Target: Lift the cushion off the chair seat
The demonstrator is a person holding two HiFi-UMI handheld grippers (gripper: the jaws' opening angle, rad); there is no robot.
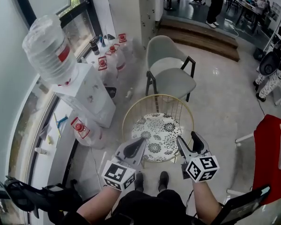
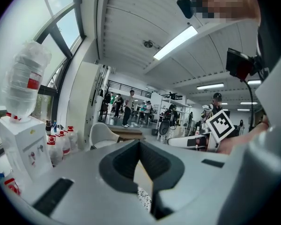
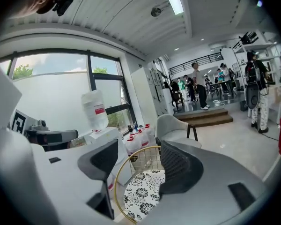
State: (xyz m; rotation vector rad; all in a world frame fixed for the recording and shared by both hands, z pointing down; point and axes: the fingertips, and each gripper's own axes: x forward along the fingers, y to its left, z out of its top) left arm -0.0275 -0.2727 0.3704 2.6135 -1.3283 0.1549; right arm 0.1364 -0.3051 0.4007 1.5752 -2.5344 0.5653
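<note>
A round white cushion with black flowers (image 1: 157,132) lies on the seat of a gold wire chair (image 1: 159,95) just below and ahead of me. My left gripper (image 1: 141,142) hovers over the cushion's near left edge, its fingers meeting in a point with nothing held. My right gripper (image 1: 188,142) hangs over the near right edge of the seat and stands open. In the right gripper view the cushion (image 3: 143,193) and the gold rim (image 3: 116,191) show below the gap of that gripper (image 3: 138,153). In the left gripper view only a sliver of cushion (image 2: 143,198) shows under the left gripper (image 2: 139,146).
A white water dispenser (image 1: 86,97) with a bottle on top (image 1: 49,48) stands left of the chair, and spare bottles (image 1: 114,60) stand behind it. A grey armchair (image 1: 171,74) is beyond the wire chair. A red object (image 1: 271,149) is at the right. My shoes (image 1: 152,179) stand against the chair's front.
</note>
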